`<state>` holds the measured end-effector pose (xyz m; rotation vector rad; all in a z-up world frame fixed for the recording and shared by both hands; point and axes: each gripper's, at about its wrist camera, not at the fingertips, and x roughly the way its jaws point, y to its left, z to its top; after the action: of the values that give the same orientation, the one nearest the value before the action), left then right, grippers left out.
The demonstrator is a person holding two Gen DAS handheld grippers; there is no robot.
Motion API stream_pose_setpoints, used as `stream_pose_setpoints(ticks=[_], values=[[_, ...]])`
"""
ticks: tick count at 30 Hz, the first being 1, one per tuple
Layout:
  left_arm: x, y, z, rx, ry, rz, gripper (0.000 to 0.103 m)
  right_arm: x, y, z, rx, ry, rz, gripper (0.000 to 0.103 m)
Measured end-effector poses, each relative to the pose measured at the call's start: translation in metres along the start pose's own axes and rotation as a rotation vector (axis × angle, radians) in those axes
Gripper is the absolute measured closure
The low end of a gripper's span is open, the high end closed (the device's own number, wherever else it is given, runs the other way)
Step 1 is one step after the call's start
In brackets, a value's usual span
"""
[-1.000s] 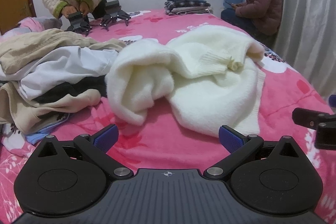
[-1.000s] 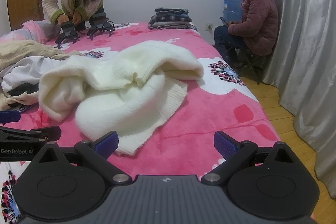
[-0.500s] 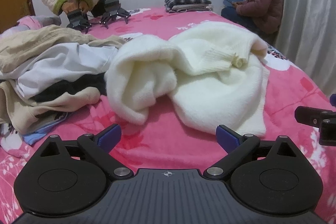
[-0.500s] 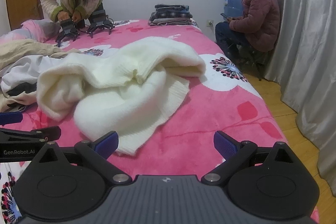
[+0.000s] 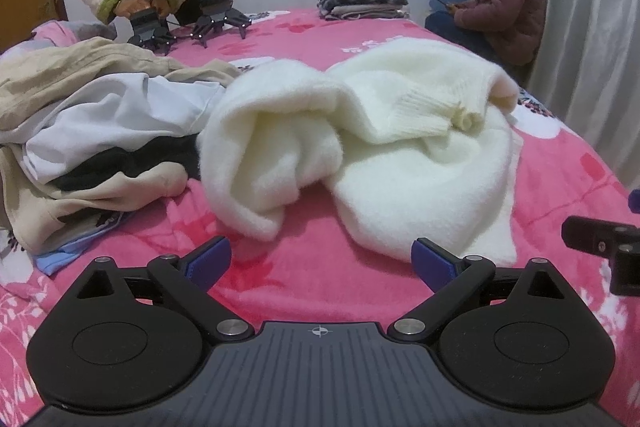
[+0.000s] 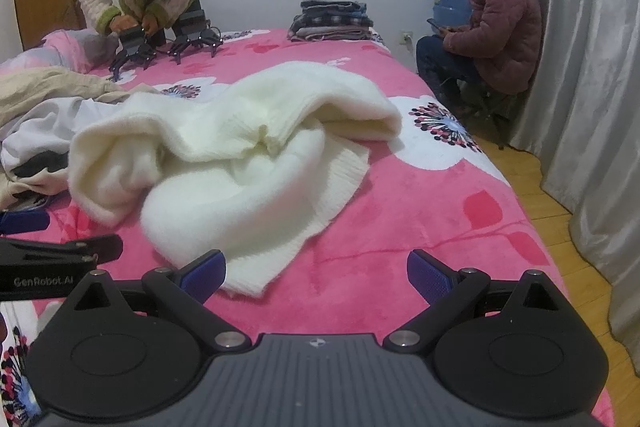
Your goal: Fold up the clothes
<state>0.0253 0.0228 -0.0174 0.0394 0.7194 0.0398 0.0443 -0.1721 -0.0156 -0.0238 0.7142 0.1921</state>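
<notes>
Pink floral bedding [image 5: 320, 279] carries the crumpled white sweater [image 5: 360, 155] just ahead of both empty, wide-open grippers, left gripper [image 5: 321, 261] and right gripper [image 6: 316, 269], so folding looks unstarted; next, I'd say, each needs a hem corner.

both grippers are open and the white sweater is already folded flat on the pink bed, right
Not quite. The sweater is still a crumpled heap, not folded, as the right wrist view shows. The rest holds: left gripper and right gripper are open, and it lies on the pink bed.
</notes>
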Motion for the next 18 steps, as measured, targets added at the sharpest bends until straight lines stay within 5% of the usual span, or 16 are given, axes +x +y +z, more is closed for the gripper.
stream_pose_setpoints(ticks=[11,18], values=[[0.01,0.003,0.004,-0.016,0.016,-0.012,0.019,0.001,-0.006,0.011,0.035,-0.017,0.02,0.004],[0.024,0.002,0.009,0.036,-0.004,0.065,0.018,0.009,-0.011,0.014,0.007,-0.041,-0.001,0.004]])
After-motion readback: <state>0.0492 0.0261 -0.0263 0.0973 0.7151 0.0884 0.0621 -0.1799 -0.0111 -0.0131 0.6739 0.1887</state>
